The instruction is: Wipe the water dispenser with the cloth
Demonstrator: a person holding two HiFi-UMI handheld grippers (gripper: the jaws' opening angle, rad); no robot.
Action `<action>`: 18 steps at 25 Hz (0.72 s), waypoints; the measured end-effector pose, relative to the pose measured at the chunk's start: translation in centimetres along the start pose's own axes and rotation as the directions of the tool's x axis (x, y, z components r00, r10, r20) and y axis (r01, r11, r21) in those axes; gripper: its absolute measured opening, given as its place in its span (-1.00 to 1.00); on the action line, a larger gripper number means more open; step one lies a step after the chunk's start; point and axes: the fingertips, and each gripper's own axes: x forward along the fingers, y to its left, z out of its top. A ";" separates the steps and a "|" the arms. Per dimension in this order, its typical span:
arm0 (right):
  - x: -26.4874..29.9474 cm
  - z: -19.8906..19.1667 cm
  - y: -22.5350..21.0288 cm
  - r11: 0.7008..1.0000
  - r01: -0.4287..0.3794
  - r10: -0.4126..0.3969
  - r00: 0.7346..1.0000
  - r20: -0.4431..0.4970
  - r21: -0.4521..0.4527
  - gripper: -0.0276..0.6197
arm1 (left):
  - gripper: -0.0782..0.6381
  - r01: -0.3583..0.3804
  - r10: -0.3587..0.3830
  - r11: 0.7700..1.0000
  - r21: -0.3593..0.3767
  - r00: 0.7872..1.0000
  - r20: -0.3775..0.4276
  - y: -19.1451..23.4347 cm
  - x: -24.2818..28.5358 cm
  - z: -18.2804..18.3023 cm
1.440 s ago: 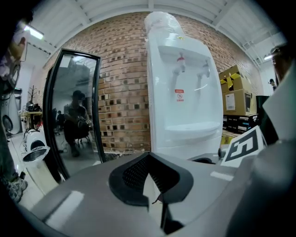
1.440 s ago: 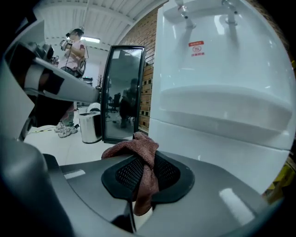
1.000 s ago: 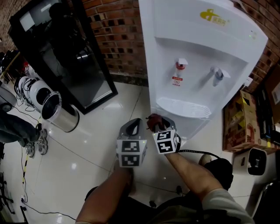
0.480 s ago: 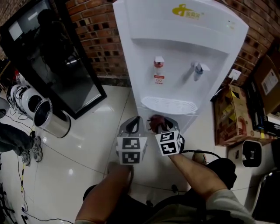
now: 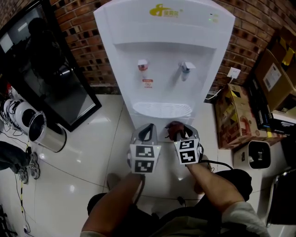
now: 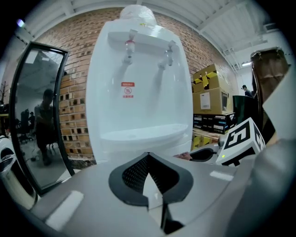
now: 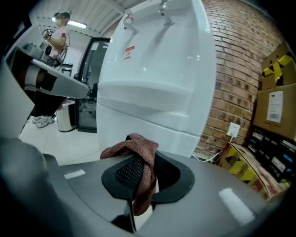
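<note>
The white water dispenser stands against a brick wall. It bears a yellow logo on its top panel, with characters too small to read, and a red-and-white sticker below the red-capped tap, its print just as illegible. The right gripper is clamped on the brownish-red cloth, which bunches above the jaws and hangs down between them, near the dispenser's lower front. The left gripper has its jaws closed together on nothing. In the head view both grippers hide the dispenser's base, and the cardboard box at the right shows only blurred printing.
</note>
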 end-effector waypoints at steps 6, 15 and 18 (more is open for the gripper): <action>-1.4 -1.4 -4.2 0.995 0.082 -0.081 0.997 -0.019 0.053 -0.70 | -0.78 0.065 -0.065 0.998 0.025 0.998 -0.001 -4.2 1.2 0.2; -1.4 -2.4 -6.4 0.990 0.122 -0.120 0.992 -0.039 0.074 -0.70 | -0.78 0.144 -0.138 0.985 0.096 0.988 -0.068 -7.6 2.9 -1.7; -1.0 -2.5 -6.4 0.990 0.120 -0.117 0.992 -0.041 0.076 -0.70 | -0.78 0.166 -0.156 0.976 0.139 0.984 -0.082 -8.1 3.1 -2.6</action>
